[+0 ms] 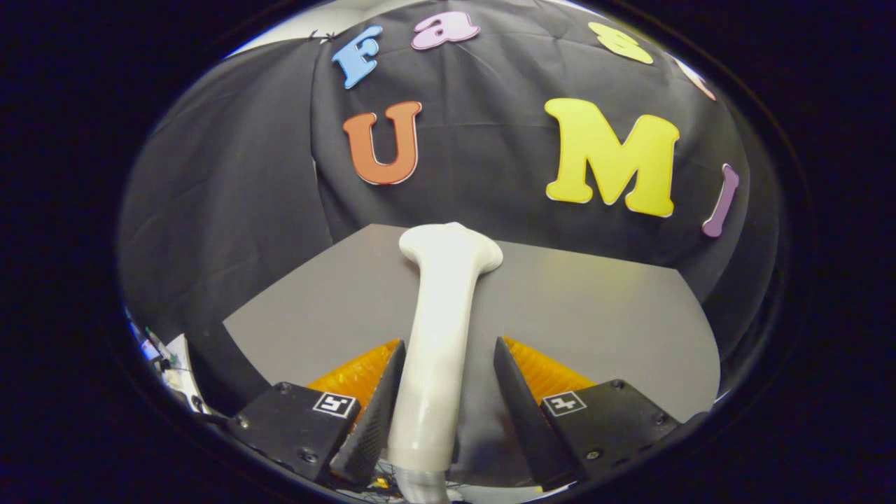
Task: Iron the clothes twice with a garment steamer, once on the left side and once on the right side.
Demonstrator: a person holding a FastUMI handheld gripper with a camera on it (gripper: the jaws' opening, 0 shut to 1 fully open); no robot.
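Plainly, unmarked white garment steamer [442,329] lies between hand-held gripper [448,364] fingers.

A plain grey surface [595,315] lies flat and matte, its far edge running straight against the booth's wall. That wall is black cloth [231,196], hanging in soft folds behind the surface and wrapping round both of its sides. Above the cloth a pale strip of room [294,28] shows. Off the near left corner of the surface sits a small clutter of wires and pale items [164,360], too small to identify. Light falls evenly across the surface.
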